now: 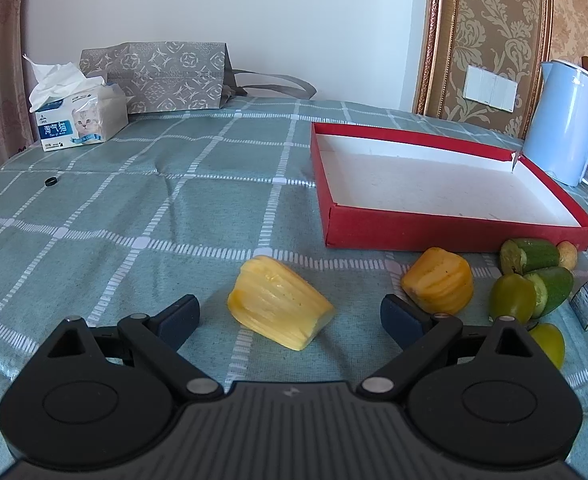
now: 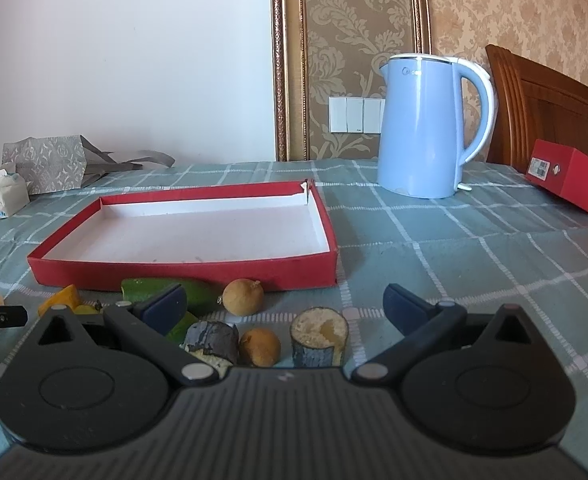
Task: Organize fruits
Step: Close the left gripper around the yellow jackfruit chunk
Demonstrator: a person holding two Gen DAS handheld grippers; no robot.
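A: Left gripper (image 1: 290,312), status?
B: Fingers spread wide, holding nothing. Pale yellow jackfruit piece (image 1: 279,309) lies between them on the checked tablecloth (image 1: 134,200); orange piece (image 1: 440,286) just past the right finger.
A: Right gripper (image 2: 286,308)?
B: Fingers also apart, empty. Two longans (image 2: 243,296) and sugarcane stub (image 2: 319,342) between them; red box lid (image 2: 182,272) beyond the fingertips.
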